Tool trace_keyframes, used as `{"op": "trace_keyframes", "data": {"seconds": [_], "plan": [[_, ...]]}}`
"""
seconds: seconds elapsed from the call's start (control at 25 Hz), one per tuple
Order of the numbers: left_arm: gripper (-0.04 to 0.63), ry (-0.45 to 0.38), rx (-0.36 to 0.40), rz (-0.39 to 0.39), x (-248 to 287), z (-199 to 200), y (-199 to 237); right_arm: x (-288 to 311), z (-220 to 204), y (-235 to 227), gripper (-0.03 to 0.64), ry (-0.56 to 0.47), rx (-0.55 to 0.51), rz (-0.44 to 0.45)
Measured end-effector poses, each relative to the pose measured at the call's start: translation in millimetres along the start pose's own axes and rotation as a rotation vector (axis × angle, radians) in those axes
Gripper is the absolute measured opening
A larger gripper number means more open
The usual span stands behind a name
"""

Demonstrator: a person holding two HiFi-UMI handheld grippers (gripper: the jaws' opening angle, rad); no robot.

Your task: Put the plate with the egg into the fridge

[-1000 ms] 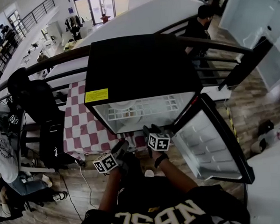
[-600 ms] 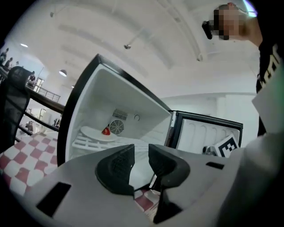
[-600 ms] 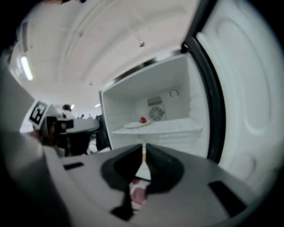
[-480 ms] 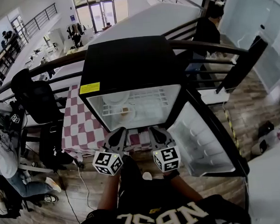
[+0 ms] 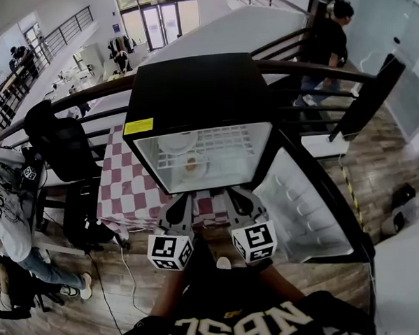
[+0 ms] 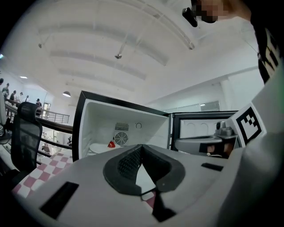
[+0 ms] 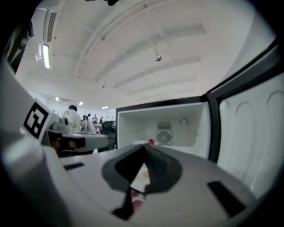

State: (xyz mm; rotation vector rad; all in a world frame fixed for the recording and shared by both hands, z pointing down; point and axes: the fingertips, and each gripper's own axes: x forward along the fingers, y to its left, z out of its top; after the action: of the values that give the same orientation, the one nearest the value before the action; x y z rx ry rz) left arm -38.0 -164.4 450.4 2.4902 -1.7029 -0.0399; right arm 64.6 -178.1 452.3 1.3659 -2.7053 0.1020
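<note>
**Plate's in — both tools come away empty**

And there it is: the plate with the egg now lies inside the fridge, a little left of centre in the lit compartment, and nobody is holding it. A second ago both tools were low, close to the open front, with their jaws spread wide. Now they've lifted and drawn back toward the person, side by side, just near of the opening.

The left tool has just been closing, and its jaws now meet at the tips with nothing caught between them — only the fridge interior shows past the pads. The same goes for the right tool: jaws brought together, empty, pointed roughly level at the compartment. Neither one touches the fridge or the plate.

So the delivery itself looks done to me. The door hangs wide open, swung out to the right, and I'd judge that shutting it is the only thing left. The fridge appears to stand on the checked desk, whose cloth shows on its left.
</note>
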Motion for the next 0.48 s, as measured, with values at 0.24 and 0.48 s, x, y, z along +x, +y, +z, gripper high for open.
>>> {"op": "trace_keyframes", "data": {"seconds": [0.24,0.48], "plan": [[0.021,0.032,-0.034,0.001,-7,-14,0,2,0,11,0.020,0.010,-0.014,0.006],[0.021,0.030,-0.046,-0.004,-16,-20,0,7,-8,16,0.020,0.014,-0.029,0.015]]}}
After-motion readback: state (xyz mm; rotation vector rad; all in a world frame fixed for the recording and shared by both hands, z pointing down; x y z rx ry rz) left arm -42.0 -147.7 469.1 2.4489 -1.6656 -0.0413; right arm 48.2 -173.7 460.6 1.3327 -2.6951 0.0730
